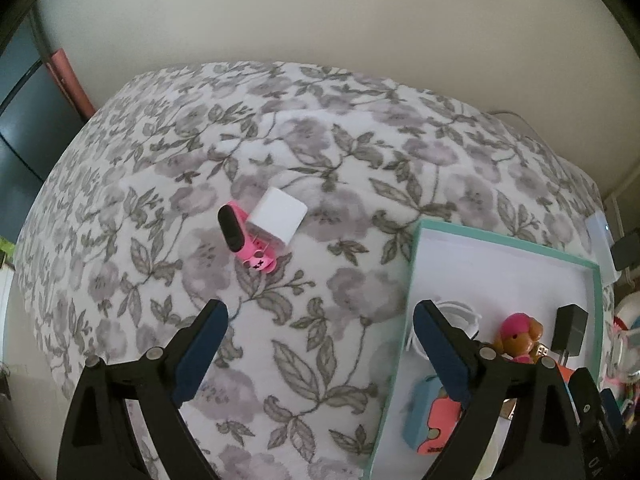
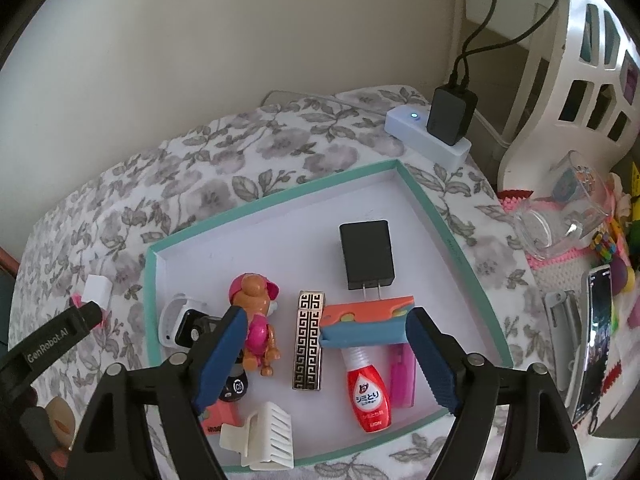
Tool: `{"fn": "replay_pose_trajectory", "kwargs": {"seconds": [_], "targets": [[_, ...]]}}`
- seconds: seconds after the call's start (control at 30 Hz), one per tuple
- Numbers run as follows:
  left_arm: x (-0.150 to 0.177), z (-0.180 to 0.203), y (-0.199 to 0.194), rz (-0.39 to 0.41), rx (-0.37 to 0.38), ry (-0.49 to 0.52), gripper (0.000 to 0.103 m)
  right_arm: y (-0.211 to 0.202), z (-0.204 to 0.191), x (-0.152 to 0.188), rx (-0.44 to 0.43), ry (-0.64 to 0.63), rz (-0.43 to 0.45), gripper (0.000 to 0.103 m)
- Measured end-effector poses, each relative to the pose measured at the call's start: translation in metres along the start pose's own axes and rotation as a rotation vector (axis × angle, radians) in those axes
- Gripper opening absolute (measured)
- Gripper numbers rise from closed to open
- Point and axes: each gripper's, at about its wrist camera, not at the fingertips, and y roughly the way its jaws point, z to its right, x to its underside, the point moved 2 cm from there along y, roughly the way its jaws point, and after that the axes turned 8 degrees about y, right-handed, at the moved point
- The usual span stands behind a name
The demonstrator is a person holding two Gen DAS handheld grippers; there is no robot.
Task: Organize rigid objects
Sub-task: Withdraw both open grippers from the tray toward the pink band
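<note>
On the floral bedspread (image 1: 320,152), your teal-rimmed tray (image 2: 276,196) holds a black charger (image 2: 366,254), a dog figure (image 2: 256,320), a patterned gold case (image 2: 308,346) and a red bottle (image 2: 368,394) marked LION. Your right claw (image 2: 324,354) hangs above them, jaws wide apart, empty. Your left claw (image 1: 320,344) also gapes, empty; the pink watch (image 1: 246,238) touching a white cube (image 1: 276,216) lies at eleven o'clock, well apart from it.

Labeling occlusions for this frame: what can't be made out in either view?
- Left wrist view: blue and coral item in the tray, partly behind the left hand-held gripper finger.
- Right wrist view: white watch and the black round item, partly covered by the right hand-held gripper finger.
- Right wrist view: pink band, mostly hidden behind the left gripper.
</note>
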Motion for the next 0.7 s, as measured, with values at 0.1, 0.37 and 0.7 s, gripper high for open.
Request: {"fn": "replay_pose_trajectory", "kwargs": {"seconds": [0.1, 0.37, 0.7], "targets": [[0.001, -0.003, 0.003, -0.017, 0.001, -0.014, 0.094, 0.0, -0.002, 0.0, -0.006, -0.009, 0.005, 0.103], [0.002, -0.012, 0.008, -0.038, -0.012, -0.053, 0.094, 0.0, -0.005, 0.002, 0.002, -0.025, 0.003, 0.103], [0.0, -0.024, 0.011, -0.057, 0.016, -0.086, 0.1, 0.001, -0.005, 0.002, 0.002, -0.038, 0.0, 0.103]]}}
